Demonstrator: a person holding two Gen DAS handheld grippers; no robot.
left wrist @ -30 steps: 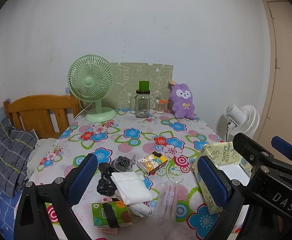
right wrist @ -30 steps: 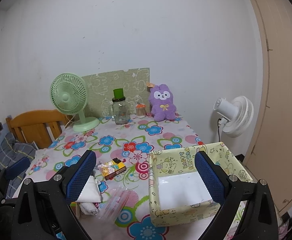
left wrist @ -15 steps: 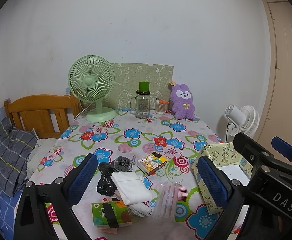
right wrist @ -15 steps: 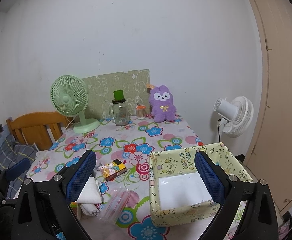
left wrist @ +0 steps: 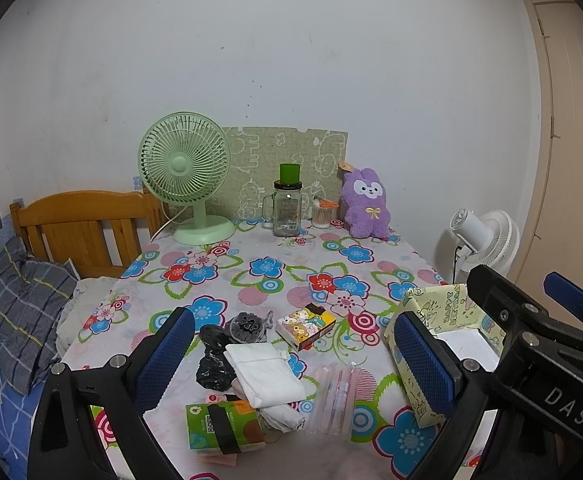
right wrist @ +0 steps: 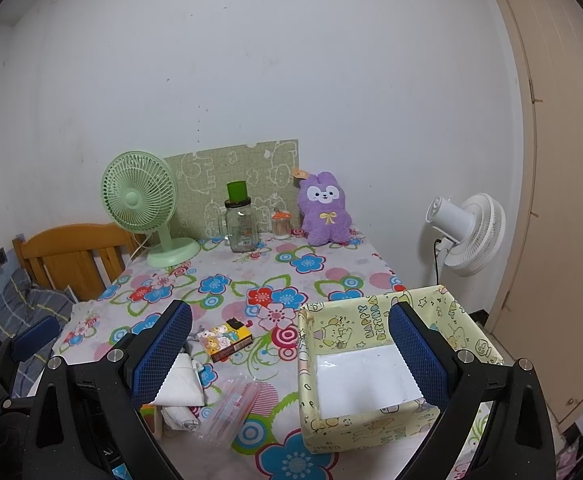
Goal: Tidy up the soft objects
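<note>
Hovering wide open and empty, the left gripper (left wrist: 291, 360) frames the folded white cloth (left wrist: 265, 374) at lower centre. In the right view, the right gripper (right wrist: 291, 354), equally spread and empty, overlooks the yellow box (right wrist: 323, 344) lower right; picking hasn't begun, so next comes descending onto the cloth.

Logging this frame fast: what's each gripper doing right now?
Left gripper: open, holding nothing.
Right gripper: open, holding nothing.

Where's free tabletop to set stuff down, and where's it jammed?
Free: the wide middle strip of tablecloth between the green fan, jar and purple plush at the back and the near clutter. The yellow box is empty inside. Crowded: near left, white cloth, black bag, green pack, cartoon box.
</note>
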